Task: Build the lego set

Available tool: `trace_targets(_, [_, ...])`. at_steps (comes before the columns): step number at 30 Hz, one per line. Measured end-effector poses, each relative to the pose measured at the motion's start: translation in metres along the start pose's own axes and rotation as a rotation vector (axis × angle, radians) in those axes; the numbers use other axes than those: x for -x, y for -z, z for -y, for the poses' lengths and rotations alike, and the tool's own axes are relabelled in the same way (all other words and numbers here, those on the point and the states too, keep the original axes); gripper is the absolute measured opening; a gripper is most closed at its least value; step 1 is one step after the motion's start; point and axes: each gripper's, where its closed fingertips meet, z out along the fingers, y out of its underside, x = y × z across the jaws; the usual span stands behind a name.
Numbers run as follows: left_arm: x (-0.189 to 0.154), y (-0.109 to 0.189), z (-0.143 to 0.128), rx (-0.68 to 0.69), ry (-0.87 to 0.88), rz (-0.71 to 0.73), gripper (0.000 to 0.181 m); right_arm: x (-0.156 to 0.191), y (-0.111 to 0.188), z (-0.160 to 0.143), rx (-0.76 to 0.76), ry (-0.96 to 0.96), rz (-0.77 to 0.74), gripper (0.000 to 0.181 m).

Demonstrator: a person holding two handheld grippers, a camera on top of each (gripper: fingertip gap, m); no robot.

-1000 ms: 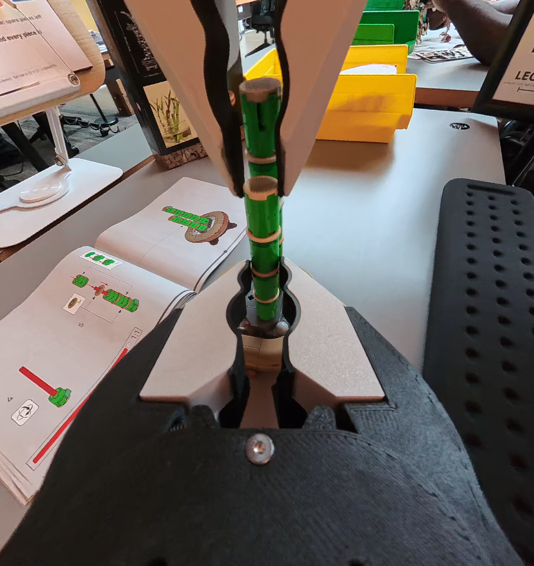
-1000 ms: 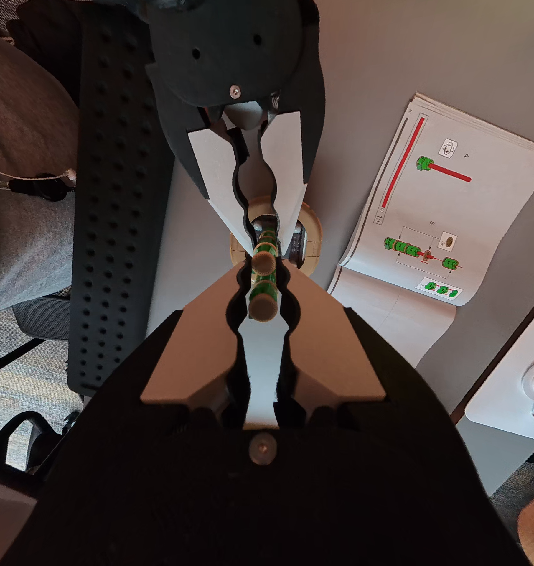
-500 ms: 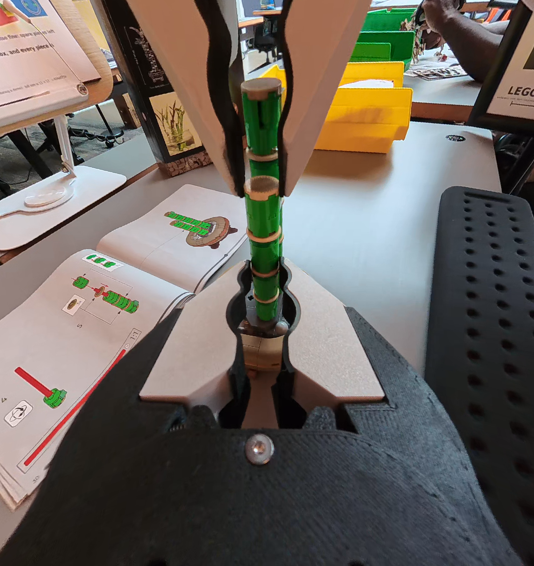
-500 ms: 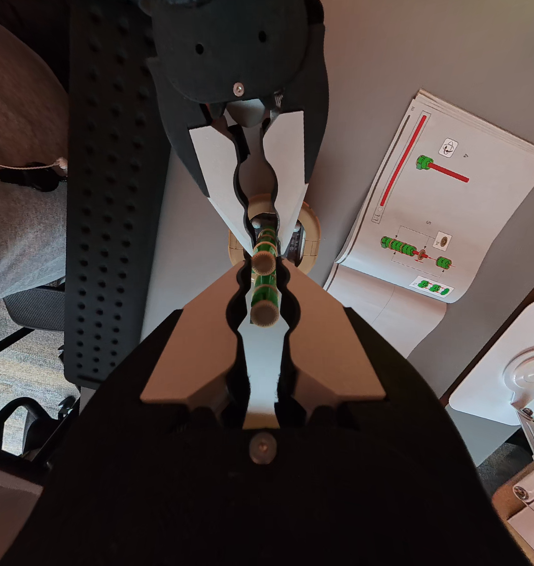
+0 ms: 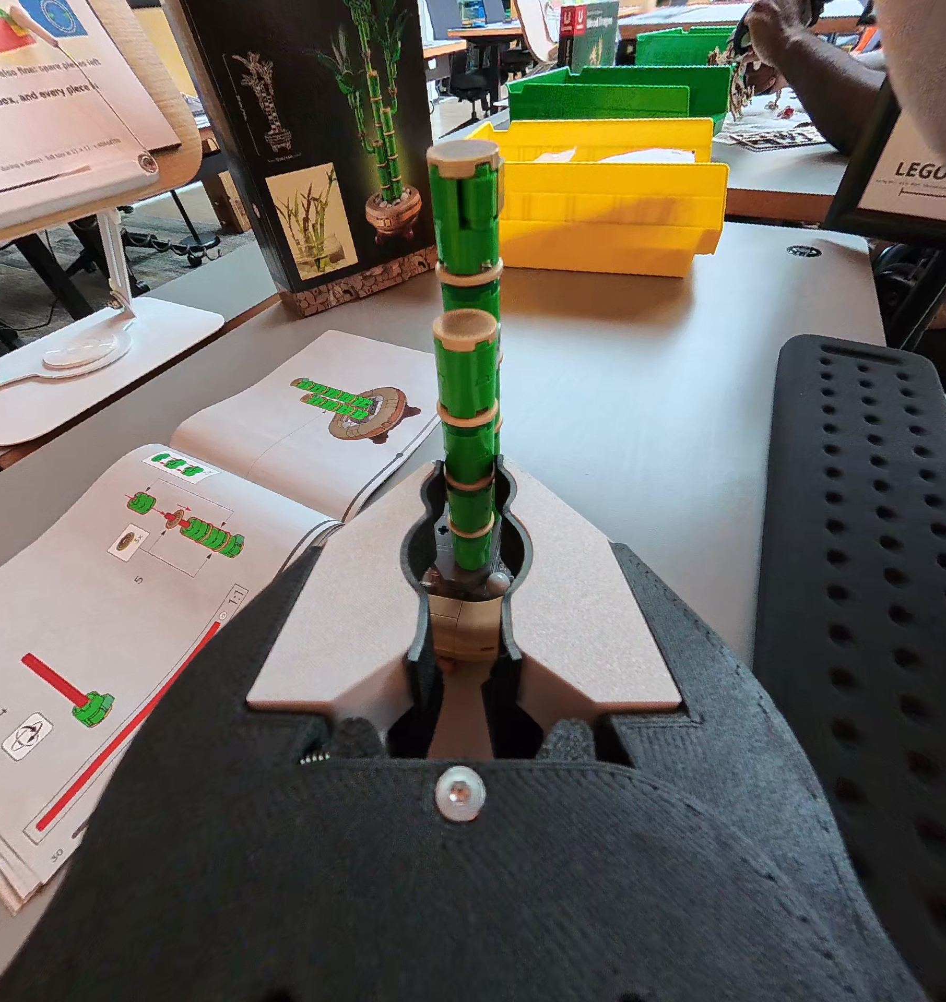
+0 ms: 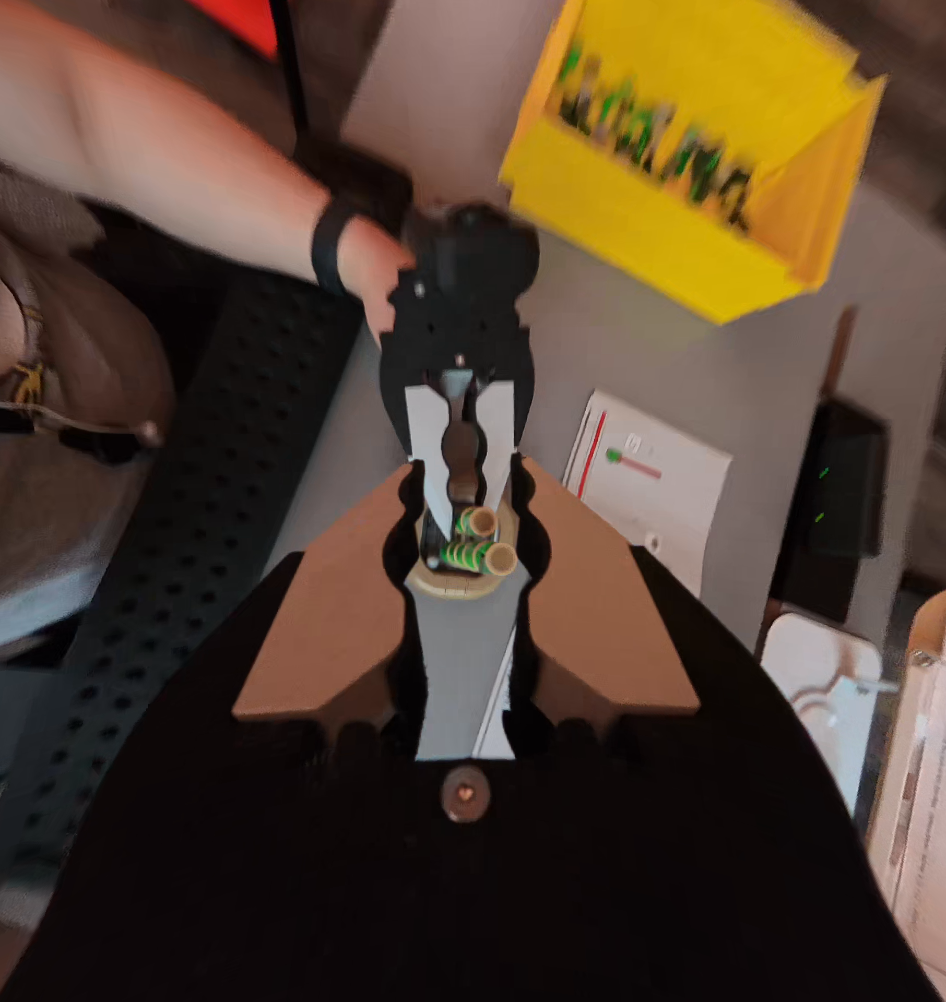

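Two green bamboo stalks with tan rings, a tall one [image 5: 465, 217] and a shorter one [image 5: 464, 379], stand upright in a round tan base [image 5: 462, 629]. My left gripper [image 5: 468, 471] is shut on that base, its fingers on either side of it. In the blurred right wrist view, my right gripper [image 6: 465, 466] is open and empty, high above the model. From there I look down on the stalks [image 6: 473, 558], the base [image 6: 460, 588] and the left gripper [image 6: 452, 520].
An open instruction booklet [image 5: 134, 569] lies left of the model. A black perforated pad [image 5: 867, 542] lies to the right. A yellow bin [image 5: 612, 217] and the set's box [image 5: 319, 135] stand behind. A person's arm [image 6: 189, 179] holds the left gripper.
My right gripper has let go of the tall stalk, opened, and lifted well up and away. The left gripper still holds the base in place.
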Motion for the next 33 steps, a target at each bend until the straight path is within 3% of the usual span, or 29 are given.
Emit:
trace_targets(2, [0.000,0.001,0.000,-0.001,-0.001,0.001,0.016,0.007,0.028,0.003,-0.229,-0.001,-0.112,0.031])
trace_targets(4, [0.000,0.002,0.000,-0.005,-0.001,0.001,0.016,0.010,0.040,-0.028,-0.371,-0.075,-0.217,0.025])
trace_targets(6, [0.000,0.002,-0.001,-0.009,0.005,-0.002,0.016,0.009,0.022,-0.073,-0.432,-0.187,-0.228,0.015])
trace_targets(8, [0.001,0.002,0.000,-0.010,0.011,-0.006,0.016,0.009,-0.013,-0.117,-0.389,-0.330,-0.176,0.002])
trace_targets(10, [0.001,0.001,0.000,-0.010,0.013,-0.006,0.016,0.008,-0.039,-0.135,-0.420,-0.409,-0.132,0.000])
trace_targets(15, [0.000,0.002,0.000,-0.012,0.008,0.001,0.016,0.005,-0.074,-0.140,-0.399,-0.445,-0.066,0.000])
trace_targets(20, [0.001,0.003,-0.001,-0.018,0.025,0.000,0.017,0.009,-0.100,-0.151,-0.268,-0.429,-0.034,0.000])
trace_targets(33, [0.001,0.003,-0.001,-0.019,0.023,-0.002,0.017,0.010,-0.110,-0.148,-0.224,-0.415,-0.013,0.000])
